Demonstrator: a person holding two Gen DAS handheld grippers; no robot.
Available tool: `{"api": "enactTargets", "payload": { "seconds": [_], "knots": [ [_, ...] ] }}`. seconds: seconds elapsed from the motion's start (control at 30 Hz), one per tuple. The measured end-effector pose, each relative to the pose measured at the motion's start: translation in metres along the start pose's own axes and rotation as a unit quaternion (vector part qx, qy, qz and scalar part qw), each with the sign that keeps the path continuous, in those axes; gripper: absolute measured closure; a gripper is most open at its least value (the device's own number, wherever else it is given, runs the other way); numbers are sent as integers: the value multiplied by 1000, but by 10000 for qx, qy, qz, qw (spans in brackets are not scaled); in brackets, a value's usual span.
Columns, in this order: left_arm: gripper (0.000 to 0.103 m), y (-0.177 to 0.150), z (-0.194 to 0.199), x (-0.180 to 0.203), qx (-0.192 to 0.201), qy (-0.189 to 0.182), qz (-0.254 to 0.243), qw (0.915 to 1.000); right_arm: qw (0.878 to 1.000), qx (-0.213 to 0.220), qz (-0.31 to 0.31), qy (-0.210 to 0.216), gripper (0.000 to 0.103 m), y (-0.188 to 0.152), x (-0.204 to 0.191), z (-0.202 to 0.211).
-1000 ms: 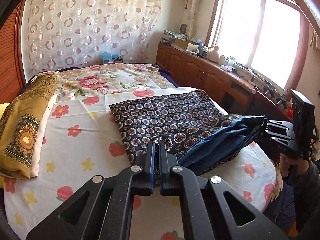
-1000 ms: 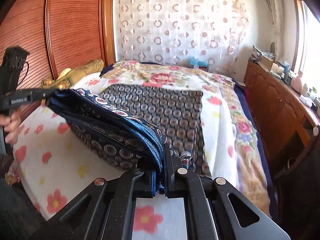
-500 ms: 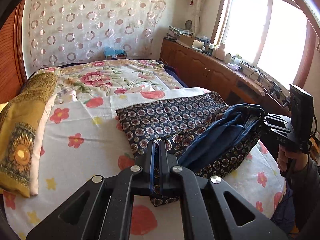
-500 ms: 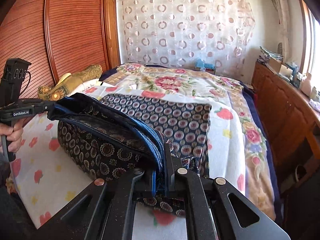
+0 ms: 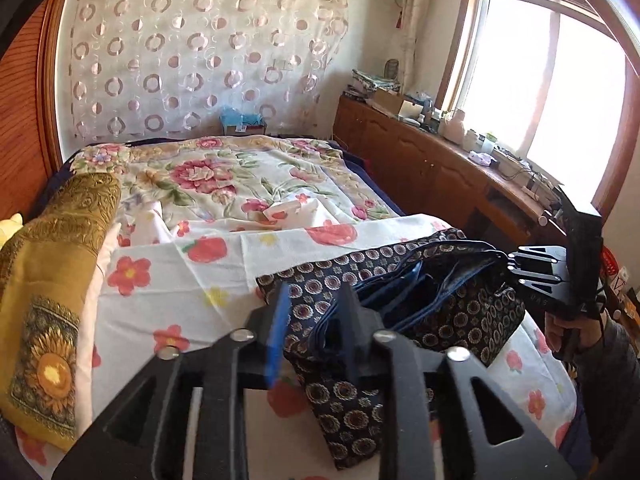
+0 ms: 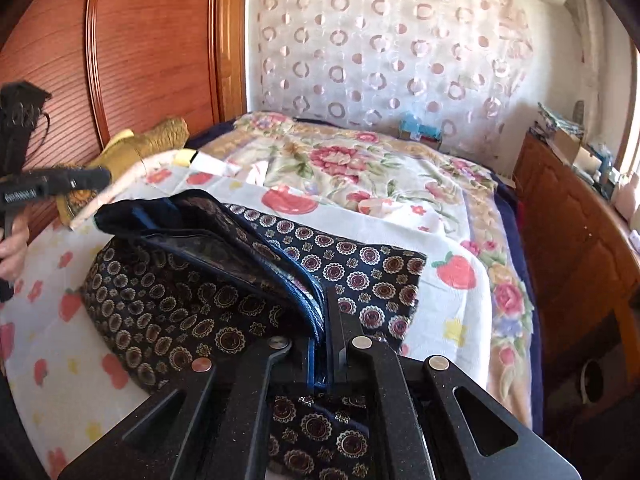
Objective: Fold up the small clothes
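Observation:
A dark navy garment (image 5: 460, 312) printed with round medallions lies doubled over on the flowered white sheet (image 5: 180, 300). Its blue lining shows along the raised fold. In the left wrist view my left gripper (image 5: 313, 292) is opening: the blue pad stands clear of the cloth, which hangs loose between the fingers. The same gripper (image 6: 100, 178) shows at the garment's (image 6: 180, 304) far left corner in the right wrist view. My right gripper (image 6: 324, 300) is shut on the garment's blue-edged hem. It also appears at the fold's right end (image 5: 508, 258), held by a hand.
A folded gold sunflower blanket (image 5: 52, 280) lies along the bed's left side by the wooden headboard (image 6: 140, 60). A cluttered wooden cabinet (image 5: 420, 160) runs under the window on the right. A floral quilt (image 5: 224, 176) covers the far half of the bed.
Both grippers carried the garment's lifted edge farther across the bed, doubling it over the flat half. The left jaws, shut on the cloth before, have parted.

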State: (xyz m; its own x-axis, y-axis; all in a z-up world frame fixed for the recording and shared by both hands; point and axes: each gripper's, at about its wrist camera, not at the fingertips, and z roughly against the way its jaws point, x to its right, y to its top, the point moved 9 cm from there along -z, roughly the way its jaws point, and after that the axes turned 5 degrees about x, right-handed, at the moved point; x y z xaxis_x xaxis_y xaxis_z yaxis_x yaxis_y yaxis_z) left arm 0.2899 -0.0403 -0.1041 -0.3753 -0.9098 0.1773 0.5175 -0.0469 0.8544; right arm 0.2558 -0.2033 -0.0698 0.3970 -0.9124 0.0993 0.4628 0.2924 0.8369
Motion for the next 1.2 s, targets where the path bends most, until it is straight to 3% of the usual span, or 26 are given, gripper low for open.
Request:
{"api": "enactTargets", "payload": {
  "seconds": [0.03,0.3,0.5,0.57,0.67,0.73,0.97,1.2],
  "knots": [
    [64,-1,-2,-1,-31,-16,-23,10000,10000,-60,8,-17,100,0,2,-7],
    [64,-20,-40,-13,-703,-96,-97,9974,9993,-199,-305,49,100,15,17,-33],
    [62,-14,-40,-15,-698,-188,-66,9974,9976,-417,-557,26,100,19,21,-49],
    [42,-10,-36,-17,-624,-231,-16,9978,9975,-394,-589,-5,100,24,23,-51],
    [28,-3,-27,-14,-452,-372,68,9983,9973,-383,-617,-51,100,25,25,-53],
    [28,-1,-25,-13,-427,-336,56,9985,9975,-419,-537,-188,95,24,25,-55],
    [27,-20,-62,-24,-923,-12,11,9957,9960,-282,-596,-610,58,31,31,-39],
    [27,-28,-90,-36,-1206,148,50,9926,9940,-108,-720,-811,46,24,28,0]
  ]
}}
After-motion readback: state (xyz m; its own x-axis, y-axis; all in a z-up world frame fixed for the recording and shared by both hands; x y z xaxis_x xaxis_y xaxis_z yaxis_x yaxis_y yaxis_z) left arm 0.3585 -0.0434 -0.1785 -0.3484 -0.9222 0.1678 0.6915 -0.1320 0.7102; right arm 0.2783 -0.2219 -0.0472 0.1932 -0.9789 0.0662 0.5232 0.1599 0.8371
